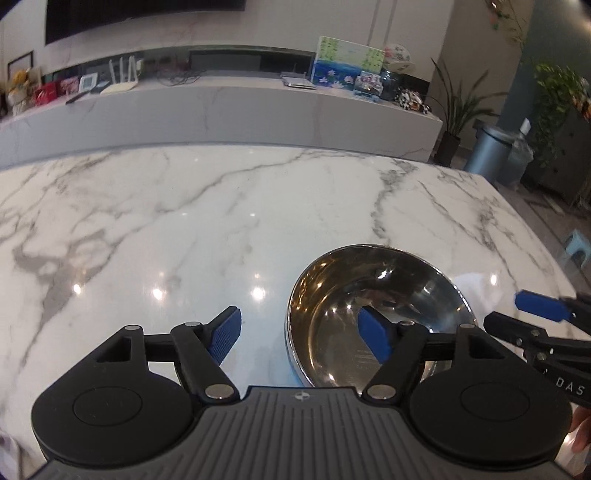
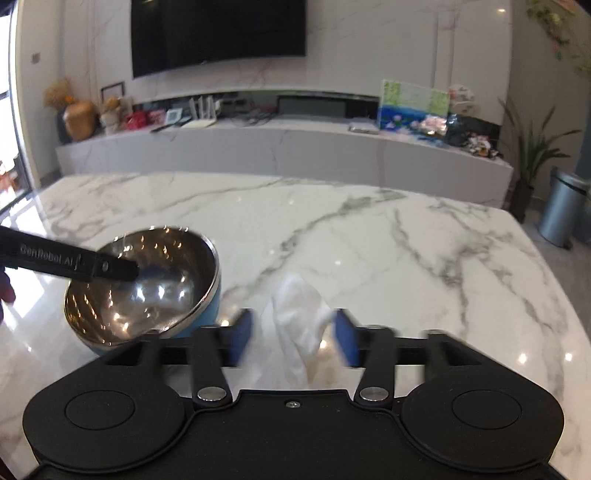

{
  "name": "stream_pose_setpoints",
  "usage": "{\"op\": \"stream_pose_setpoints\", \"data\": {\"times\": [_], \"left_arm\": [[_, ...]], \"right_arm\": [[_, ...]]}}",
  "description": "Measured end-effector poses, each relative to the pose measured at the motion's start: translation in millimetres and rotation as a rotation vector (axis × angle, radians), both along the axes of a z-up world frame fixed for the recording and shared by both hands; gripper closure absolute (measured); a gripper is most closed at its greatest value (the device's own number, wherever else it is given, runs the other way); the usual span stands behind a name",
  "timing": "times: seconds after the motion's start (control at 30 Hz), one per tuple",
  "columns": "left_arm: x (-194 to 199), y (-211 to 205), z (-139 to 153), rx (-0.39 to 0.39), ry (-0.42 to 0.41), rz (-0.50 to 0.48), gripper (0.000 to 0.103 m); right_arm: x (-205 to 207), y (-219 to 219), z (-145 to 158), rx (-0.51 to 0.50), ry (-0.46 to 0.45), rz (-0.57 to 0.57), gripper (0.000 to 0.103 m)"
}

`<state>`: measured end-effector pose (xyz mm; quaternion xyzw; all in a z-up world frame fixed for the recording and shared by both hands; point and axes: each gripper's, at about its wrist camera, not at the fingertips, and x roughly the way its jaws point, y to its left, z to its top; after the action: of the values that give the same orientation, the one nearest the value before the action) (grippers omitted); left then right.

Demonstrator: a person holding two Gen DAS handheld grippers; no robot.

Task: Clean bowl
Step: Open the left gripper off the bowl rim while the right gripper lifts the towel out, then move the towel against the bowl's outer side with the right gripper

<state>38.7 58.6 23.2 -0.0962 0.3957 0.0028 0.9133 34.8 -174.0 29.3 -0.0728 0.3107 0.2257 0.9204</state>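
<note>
A steel bowl (image 1: 406,291) with a light-blue outside stands on the white marble table (image 1: 184,221). My left gripper (image 1: 299,339) is open and straddles the bowl's left rim: one blue pad hangs outside it, the other inside, and neither presses on it. In the right wrist view the bowl (image 2: 155,295) sits at the left, with a left gripper finger (image 2: 74,262) reaching into it. A crumpled white cloth (image 2: 295,314) lies on the table (image 2: 369,240) between the blurred blue pads of my open right gripper (image 2: 293,339). The right gripper (image 1: 517,314) also shows right of the bowl.
Beyond the table's far edge runs a long marble console (image 2: 280,147) with a router, pictures and boxes under a wall television (image 2: 218,33). A grey bin (image 2: 561,210), potted plants (image 1: 458,110) and a small blue stool (image 1: 578,247) stand on the floor to the right.
</note>
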Motion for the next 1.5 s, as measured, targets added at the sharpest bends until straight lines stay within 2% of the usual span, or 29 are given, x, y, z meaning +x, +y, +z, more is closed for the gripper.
{"op": "stream_pose_setpoints", "data": {"times": [0.1, 0.2, 0.27, 0.4, 0.47, 0.57, 0.77, 0.93, 1.03, 1.1, 1.27, 1.5], "left_arm": [[-2.0, -2.3, 0.7, -0.005, -0.009, 0.001, 0.034], [-3.7, -4.1, -1.0, 0.007, 0.005, -0.01, 0.035], [-4.2, -1.4, -4.5, -0.015, 0.037, 0.001, 0.039], [-2.7, 6.3, -11.2, -0.049, 0.107, 0.018, 0.048], [-3.5, 6.2, -12.3, -0.041, 0.112, 0.018, 0.049], [-3.5, 4.2, -13.9, -0.032, 0.121, 0.004, 0.049], [-2.8, 0.5, -15.2, -0.022, 0.138, -0.017, 0.049], [-3.1, -2.8, -16.2, -0.005, 0.152, -0.022, 0.049], [-3.1, -6.4, -18.1, 0.015, 0.168, -0.027, 0.049], [-3.5, -7.8, -17.9, 0.023, 0.167, -0.027, 0.053], [-2.7, -7.7, -17.6, 0.024, 0.164, -0.024, 0.068], [-0.5, -8.3, -17.9, 0.025, 0.153, 0.001, 0.069]], "right_arm": [[4.5, 1.8, -3.3, -0.012, 0.065, -0.047, 0.051], [6.2, -2.4, -5.4, 0.03, 0.114, -0.059, 0.051], [4.8, -4.0, -5.2, 0.045, 0.124, -0.045, 0.052], [4.6, 1.9, -11.4, -0.011, 0.139, -0.039, 0.056], [7.1, 3.7, -16.9, -0.022, 0.161, -0.052, 0.057], [10.0, 6.2, -20.5, -0.017, 0.185, -0.056, 0.064], [11.9, 10.3, -27.8, -0.04, 0.207, -0.069, 0.065], [10.2, 13.3, -31.4, -0.065, 0.184, -0.067, 0.065], [7.4, 18.1, -31.9, -0.098, 0.163, -0.055, 0.07], [6.2, 20.4, -31.5, -0.109, 0.154, -0.046, 0.079], [2.9, 26.7, -29.6, -0.131, 0.131, -0.037, 0.088], [-13.5, 32.7, -9.2, -0.11, 0.058, 0.017, 0.089]]}}
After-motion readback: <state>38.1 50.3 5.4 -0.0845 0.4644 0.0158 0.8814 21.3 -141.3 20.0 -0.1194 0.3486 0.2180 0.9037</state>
